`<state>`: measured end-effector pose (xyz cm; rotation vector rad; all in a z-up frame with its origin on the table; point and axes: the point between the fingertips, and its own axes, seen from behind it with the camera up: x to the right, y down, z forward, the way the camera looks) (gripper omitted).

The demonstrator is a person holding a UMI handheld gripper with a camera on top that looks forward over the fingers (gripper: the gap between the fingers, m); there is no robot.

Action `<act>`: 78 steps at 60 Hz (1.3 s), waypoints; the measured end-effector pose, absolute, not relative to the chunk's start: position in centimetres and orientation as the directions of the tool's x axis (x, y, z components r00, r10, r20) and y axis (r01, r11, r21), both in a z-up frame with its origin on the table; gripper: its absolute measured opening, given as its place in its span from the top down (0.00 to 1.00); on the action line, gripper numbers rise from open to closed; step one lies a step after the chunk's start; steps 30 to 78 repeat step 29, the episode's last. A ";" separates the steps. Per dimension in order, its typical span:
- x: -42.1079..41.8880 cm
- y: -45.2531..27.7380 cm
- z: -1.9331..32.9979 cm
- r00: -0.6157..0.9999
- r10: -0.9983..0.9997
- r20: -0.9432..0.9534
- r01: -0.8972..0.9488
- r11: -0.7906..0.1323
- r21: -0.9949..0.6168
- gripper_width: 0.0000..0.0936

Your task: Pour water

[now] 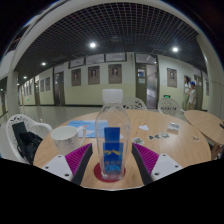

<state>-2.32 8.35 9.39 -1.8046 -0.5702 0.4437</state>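
A clear plastic water bottle (111, 148) with a blue label stands upright on a round red coaster (97, 176) on a round wooden table (172, 150). My gripper (112, 166) is open with the bottle between its fingers. The magenta pads (78, 158) lie to either side of the bottle with a narrow gap at each. A white cup-like container (64, 137) stands on the table left of the bottle, beyond the left finger.
Blue papers (85, 128) and small items (172, 128) lie on the far part of the table. White chairs stand at the left (20, 132) and behind the table (112, 97). Beyond is a large hall with doors and framed pictures.
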 end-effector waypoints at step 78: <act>3.8 -9.0 7.9 0.771 0.564 -0.296 0.036 -0.503 -0.863 0.10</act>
